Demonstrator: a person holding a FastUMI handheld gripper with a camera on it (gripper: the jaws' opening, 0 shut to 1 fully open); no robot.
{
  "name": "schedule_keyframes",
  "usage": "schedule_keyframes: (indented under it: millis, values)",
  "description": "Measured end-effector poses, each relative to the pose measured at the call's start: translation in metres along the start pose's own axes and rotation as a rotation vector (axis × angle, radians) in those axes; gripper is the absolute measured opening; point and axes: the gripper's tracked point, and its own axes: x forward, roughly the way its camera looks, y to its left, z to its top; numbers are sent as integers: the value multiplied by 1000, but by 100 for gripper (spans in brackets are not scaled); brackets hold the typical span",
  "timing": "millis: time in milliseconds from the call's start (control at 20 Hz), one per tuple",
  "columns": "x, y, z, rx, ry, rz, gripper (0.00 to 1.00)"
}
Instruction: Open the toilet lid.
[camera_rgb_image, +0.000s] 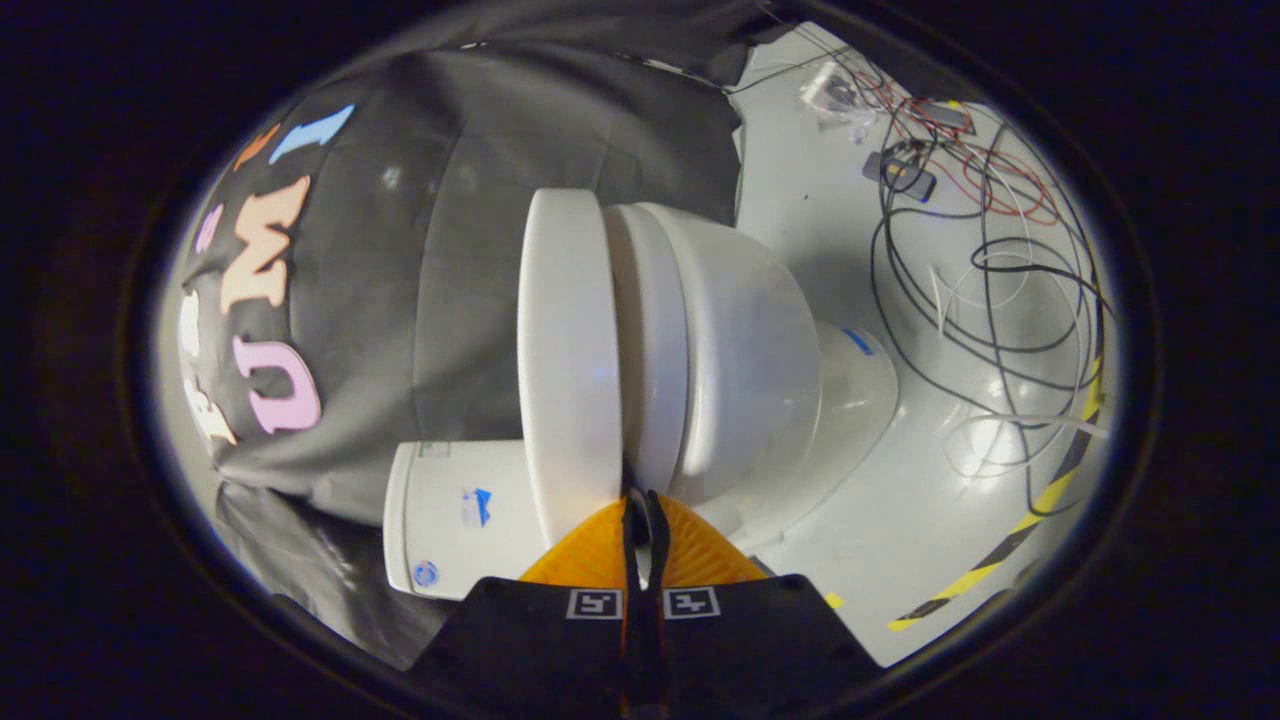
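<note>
The gripper (640, 500) sits with its fingers drawn almost together, only a thin slit between them, tips poking at the seam where the toilet lid (568, 350) meets the seat (645, 340), and whether they pinch the lid's edge cannot be told. The lid looks down on the bowl (750, 350), the tank (455, 520) just beside the fingers, loose cables (985, 290) lying well apart on the floor (820, 210). The danger here is a slip: a shallow hold on that smooth rim could let the lid drop back with a bang, or the tips could catch the seat and lift both
</note>
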Motion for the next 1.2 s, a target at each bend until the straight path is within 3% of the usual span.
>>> schedule_keyframes:
  millis: [100, 300, 750, 1200]
  values:
    - [-3, 9, 3, 26, -14, -6, 1]
    - [-17, 33, 3, -129, -45, -31, 1]
    - [-40, 100, -2, -290, -154, -64, 0]
    - [-51, 158, -23, -363, -214, -90, 0]
